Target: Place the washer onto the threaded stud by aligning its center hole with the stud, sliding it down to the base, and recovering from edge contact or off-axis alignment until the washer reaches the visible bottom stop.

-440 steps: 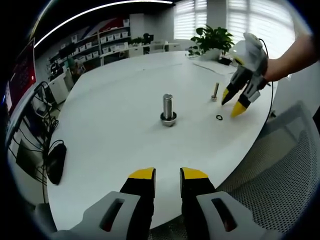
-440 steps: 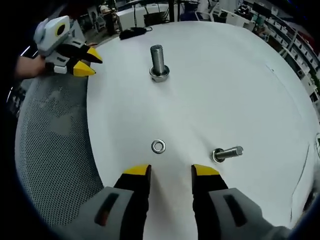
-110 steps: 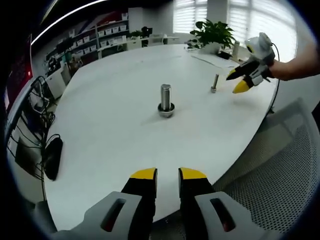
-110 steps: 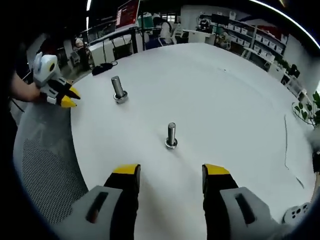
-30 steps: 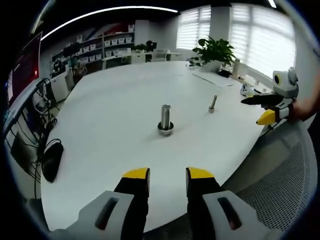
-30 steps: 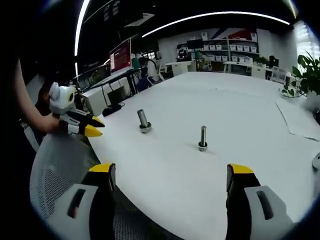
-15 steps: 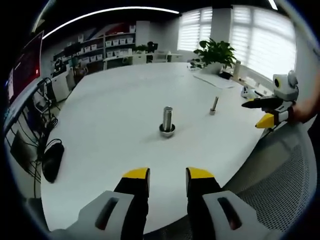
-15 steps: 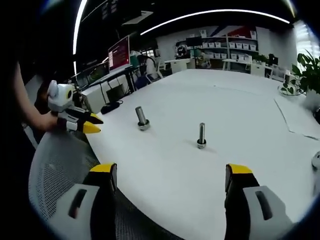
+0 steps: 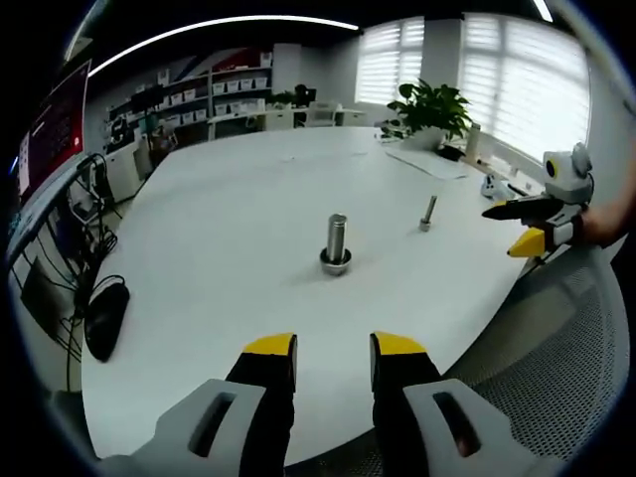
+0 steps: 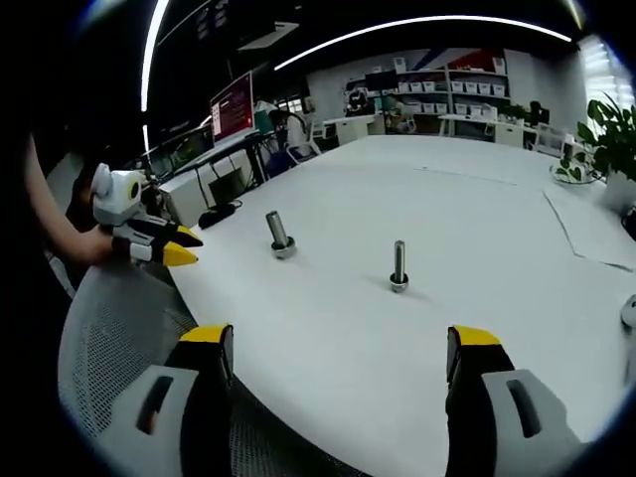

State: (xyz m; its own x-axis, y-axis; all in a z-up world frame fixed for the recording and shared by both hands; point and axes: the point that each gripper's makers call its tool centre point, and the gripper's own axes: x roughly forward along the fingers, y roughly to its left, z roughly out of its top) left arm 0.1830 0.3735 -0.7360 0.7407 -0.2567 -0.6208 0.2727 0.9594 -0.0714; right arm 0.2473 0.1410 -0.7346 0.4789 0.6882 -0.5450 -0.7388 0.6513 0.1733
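Two bolts stand upright on the white bench (image 9: 219, 209): a thick bolt (image 9: 336, 244) and, well apart, a thin stud (image 10: 398, 266) with the washer (image 10: 398, 286) apparently at its base; the left gripper (image 9: 332, 350) holds its fingers narrow with nothing between; the right gripper (image 10: 338, 343) holds its fingers wide, over the bench edge.

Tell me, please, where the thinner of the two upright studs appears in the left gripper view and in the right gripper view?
Left gripper view: the thin stud stands right of centre, above the middle, on the white table.
Right gripper view: the thin stud stands near the centre, slightly right.
Shared landmark: the thick stud, which stands left of it in both views.
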